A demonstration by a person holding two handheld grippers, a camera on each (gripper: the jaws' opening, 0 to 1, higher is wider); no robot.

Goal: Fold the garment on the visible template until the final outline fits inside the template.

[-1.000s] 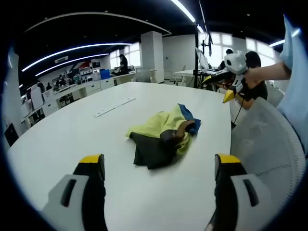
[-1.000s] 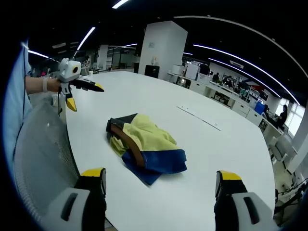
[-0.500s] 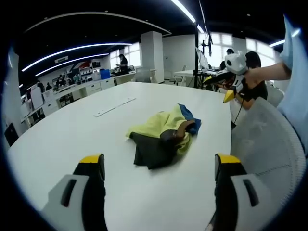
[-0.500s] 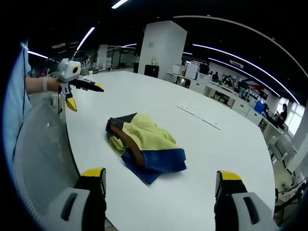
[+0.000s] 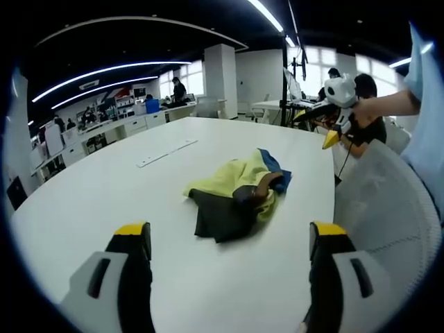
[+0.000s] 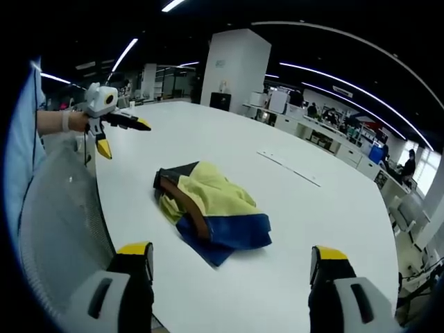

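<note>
1. The folding is not yet beginning: the garment is lying crumpled in a yellow, blue and dark heap on the white counter, ahead of the left gripper and untouched.
2. The left gripper is hovering with jaws spread wide, holding nothing; the right gripper is doing likewise, with the garment ahead, slightly left of centre.
3. Next move, as I judge it: reaching in, pinching an edge and spreading the cloth flat.
4. I am finding no clear template outline; a pale strip is lying beyond the garment.
5. No containers are appearing.
</note>
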